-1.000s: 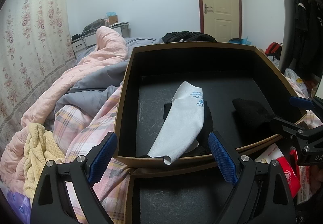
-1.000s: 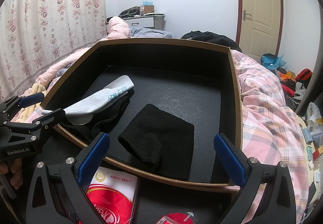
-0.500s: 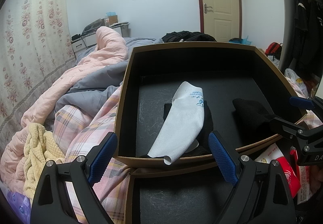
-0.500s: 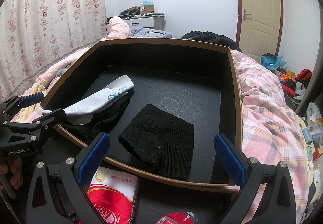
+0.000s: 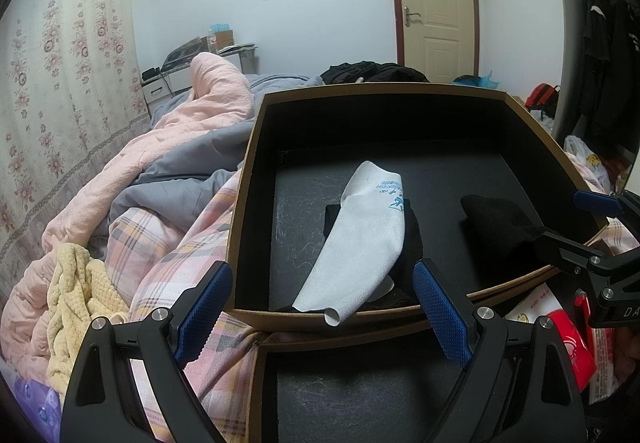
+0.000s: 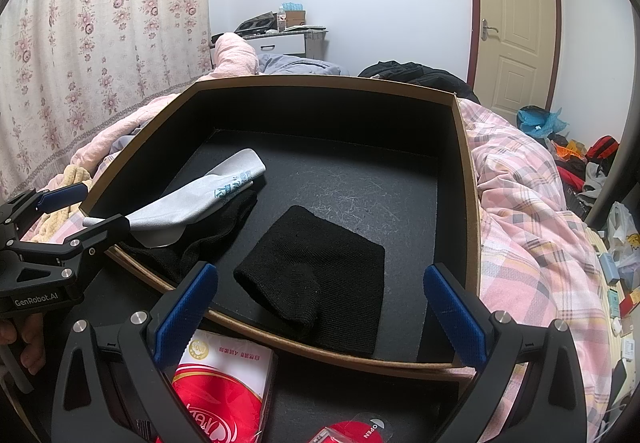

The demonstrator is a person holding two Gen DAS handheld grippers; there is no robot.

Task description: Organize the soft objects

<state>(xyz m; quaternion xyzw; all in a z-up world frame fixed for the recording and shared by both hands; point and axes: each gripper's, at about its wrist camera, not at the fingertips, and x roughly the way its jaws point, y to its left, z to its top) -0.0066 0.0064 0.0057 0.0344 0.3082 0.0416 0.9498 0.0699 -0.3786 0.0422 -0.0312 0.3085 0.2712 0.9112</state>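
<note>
Socks are partly sorted, I judge: the white sock [image 5: 360,243] lies at my left claw's [image 5: 322,313] twelve o'clock, overhanging the box [image 5: 400,89] rim; the black sock [image 6: 316,279] lies flat at my right claw's [image 6: 320,317] twelve. Both claws are released, holding nothing; tucking the white sock in remains.

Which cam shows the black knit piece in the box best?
Right wrist: the black knit piece lies whole and close, centred between the open right tongs. Left wrist catches only part of it at the edge, cut off by the right tongs.
</note>
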